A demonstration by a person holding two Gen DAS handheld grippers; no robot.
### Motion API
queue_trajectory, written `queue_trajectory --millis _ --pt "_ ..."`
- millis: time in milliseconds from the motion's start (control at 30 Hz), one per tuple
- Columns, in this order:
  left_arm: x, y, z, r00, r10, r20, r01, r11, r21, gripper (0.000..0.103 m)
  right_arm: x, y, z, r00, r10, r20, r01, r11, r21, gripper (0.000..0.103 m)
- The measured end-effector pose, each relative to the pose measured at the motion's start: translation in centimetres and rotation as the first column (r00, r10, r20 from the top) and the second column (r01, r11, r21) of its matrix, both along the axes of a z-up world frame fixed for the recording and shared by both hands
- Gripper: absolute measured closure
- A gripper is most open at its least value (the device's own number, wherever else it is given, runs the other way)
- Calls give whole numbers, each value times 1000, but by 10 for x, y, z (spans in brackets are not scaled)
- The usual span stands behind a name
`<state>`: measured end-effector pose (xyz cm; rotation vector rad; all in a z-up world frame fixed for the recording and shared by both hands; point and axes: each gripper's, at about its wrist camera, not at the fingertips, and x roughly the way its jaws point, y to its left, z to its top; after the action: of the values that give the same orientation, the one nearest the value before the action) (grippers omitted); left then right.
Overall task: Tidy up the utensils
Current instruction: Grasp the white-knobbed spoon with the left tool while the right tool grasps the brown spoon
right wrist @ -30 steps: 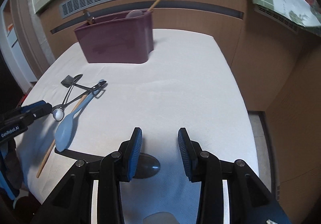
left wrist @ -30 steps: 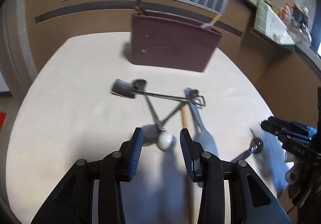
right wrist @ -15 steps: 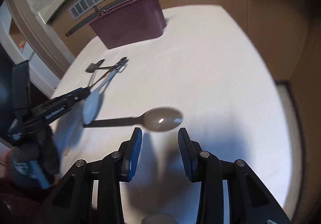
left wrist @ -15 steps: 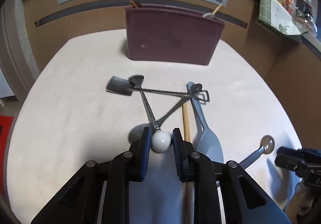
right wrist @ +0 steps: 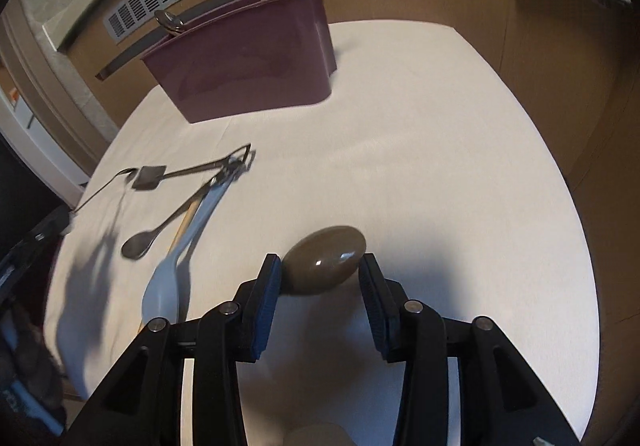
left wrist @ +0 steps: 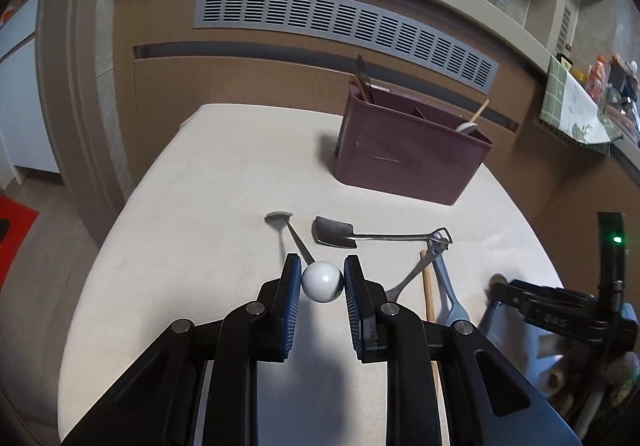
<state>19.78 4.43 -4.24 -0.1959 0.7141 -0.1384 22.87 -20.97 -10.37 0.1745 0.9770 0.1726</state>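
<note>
Near the purple bin (left wrist: 408, 154), the left gripper (left wrist: 322, 278) squeezes the round white ball end of a thin metal spoon (left wrist: 322, 280). Closer, the right gripper (right wrist: 318, 274) has been opening; a smooth brown spoon bowl (right wrist: 326, 260) sits between its pads, handle hidden, grip unclear.

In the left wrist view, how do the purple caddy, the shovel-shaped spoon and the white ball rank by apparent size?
1. purple caddy
2. shovel-shaped spoon
3. white ball, though it is nearest the camera, so it looks enlarged.
</note>
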Motion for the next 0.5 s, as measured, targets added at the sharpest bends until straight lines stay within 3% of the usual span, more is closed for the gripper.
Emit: queue_trajectory --millis 133,267,500 --pt "0 8 -1 1000 -2 -6 1 1000 -31 80 19 27 -1 1000 2 30 1 995 -99 50" --pt "-1 9 0 1000 -6 -1 6 999 -40 80 32 45 -3 999 -9 51 18 984 -179 46" --pt "-14 15 29 996 -29 82 33 999 -40 80 27 36 -1 991 129 31 -121 976 -181 49"
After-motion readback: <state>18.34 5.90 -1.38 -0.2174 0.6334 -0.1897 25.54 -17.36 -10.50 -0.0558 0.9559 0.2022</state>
